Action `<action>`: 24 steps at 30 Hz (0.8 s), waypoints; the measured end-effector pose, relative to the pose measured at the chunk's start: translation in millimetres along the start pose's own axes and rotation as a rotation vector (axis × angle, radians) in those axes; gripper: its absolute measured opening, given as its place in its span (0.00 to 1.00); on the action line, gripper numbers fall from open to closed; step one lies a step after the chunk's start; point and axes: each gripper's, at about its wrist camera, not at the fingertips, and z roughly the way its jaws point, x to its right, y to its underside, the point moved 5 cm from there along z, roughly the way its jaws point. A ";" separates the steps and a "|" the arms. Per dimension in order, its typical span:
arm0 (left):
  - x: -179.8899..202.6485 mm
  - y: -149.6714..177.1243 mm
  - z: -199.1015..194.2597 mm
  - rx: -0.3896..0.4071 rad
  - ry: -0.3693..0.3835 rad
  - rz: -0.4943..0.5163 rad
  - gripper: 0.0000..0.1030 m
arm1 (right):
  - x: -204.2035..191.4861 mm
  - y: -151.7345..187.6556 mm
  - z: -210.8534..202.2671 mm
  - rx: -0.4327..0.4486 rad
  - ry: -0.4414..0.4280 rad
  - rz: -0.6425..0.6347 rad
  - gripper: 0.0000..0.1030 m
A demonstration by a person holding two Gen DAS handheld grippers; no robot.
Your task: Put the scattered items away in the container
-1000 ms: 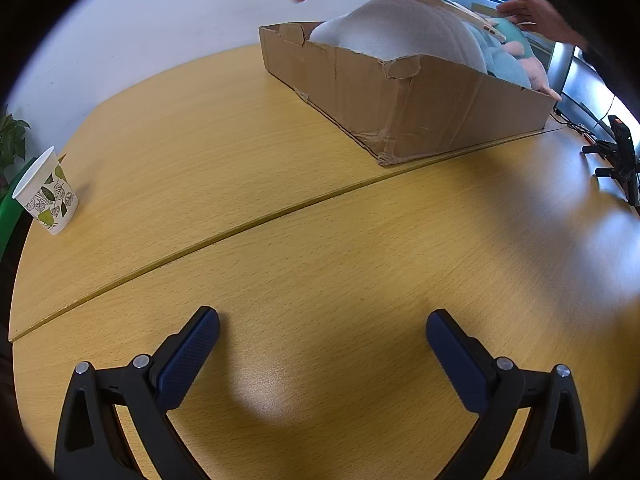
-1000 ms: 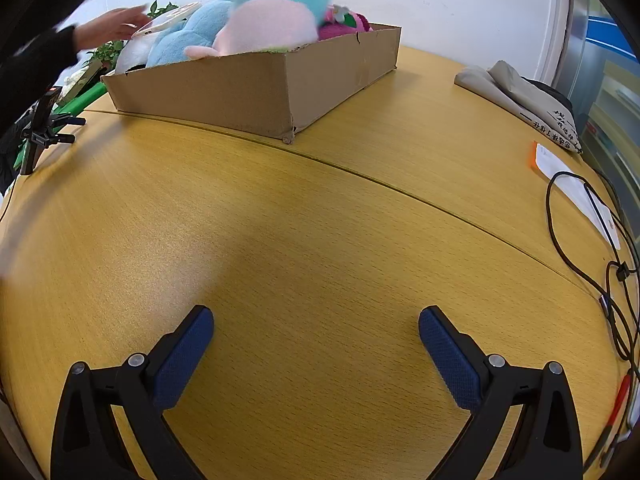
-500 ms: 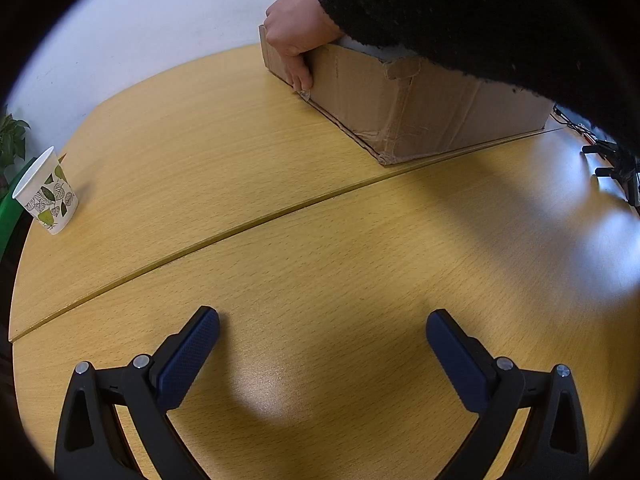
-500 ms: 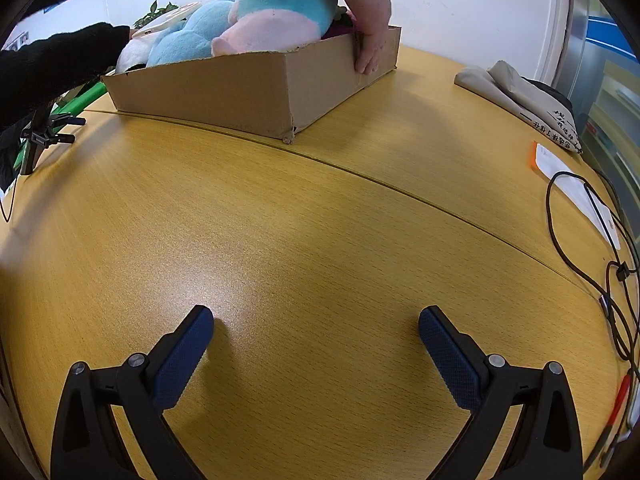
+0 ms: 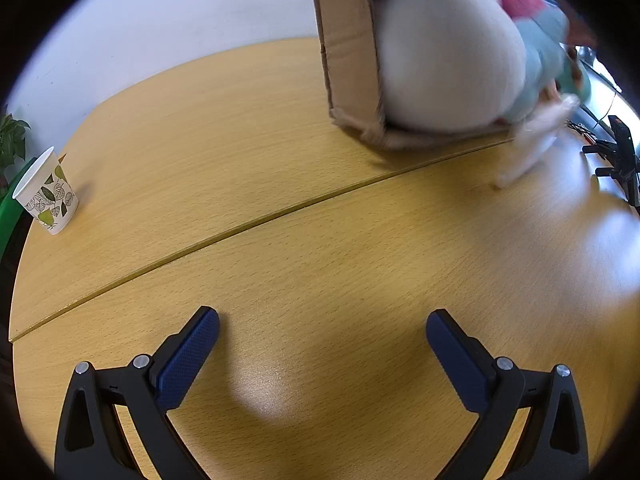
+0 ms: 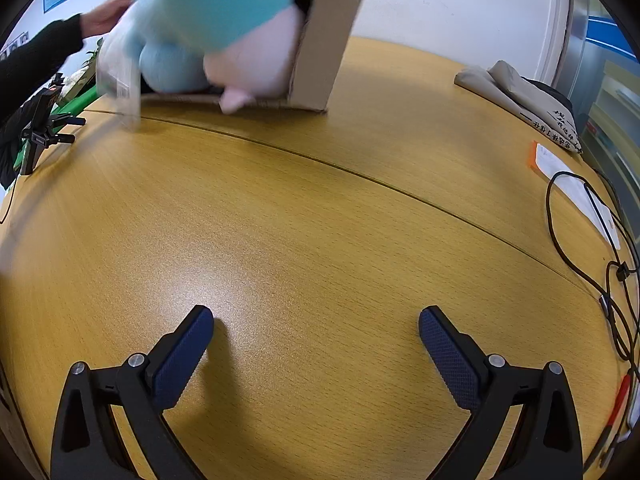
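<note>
A cardboard box [image 5: 348, 44] stands tipped up on its long edge at the far side of the wooden table, held by a person's hands. It also shows in the right wrist view [image 6: 324, 40]. Soft toys spill out of it, blurred: a large white one [image 5: 444, 48], a teal and pink one [image 6: 224, 20], and a clear plastic item [image 6: 120, 76] dropping to the table. My left gripper [image 5: 322, 340] is open and empty, low over the near table. My right gripper [image 6: 316, 336] is open and empty too.
A leaf-print paper cup [image 5: 48, 192] stands at the far left. A small black tripod [image 5: 620, 156] stands at the right, also seen in the right wrist view [image 6: 40, 128]. Folded grey cloth [image 6: 524, 100], a paper slip [image 6: 572, 184] and black cables [image 6: 592, 248] lie at the right.
The person has tipped the box up onto its edge and the toys are tumbling out toward the table. Both grippers have stayed still and open.
</note>
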 end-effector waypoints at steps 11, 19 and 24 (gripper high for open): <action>-3.1 -1.9 -1.8 0.000 0.000 0.000 1.00 | -2.3 0.1 -2.5 0.000 0.001 0.000 1.00; -6.8 -3.3 -4.2 0.001 0.000 0.000 1.00 | -3.5 -0.2 -3.2 0.001 0.002 0.001 1.00; -6.4 -4.0 -4.6 0.000 0.000 0.000 1.00 | -3.4 -0.2 -2.6 0.001 0.002 0.001 1.00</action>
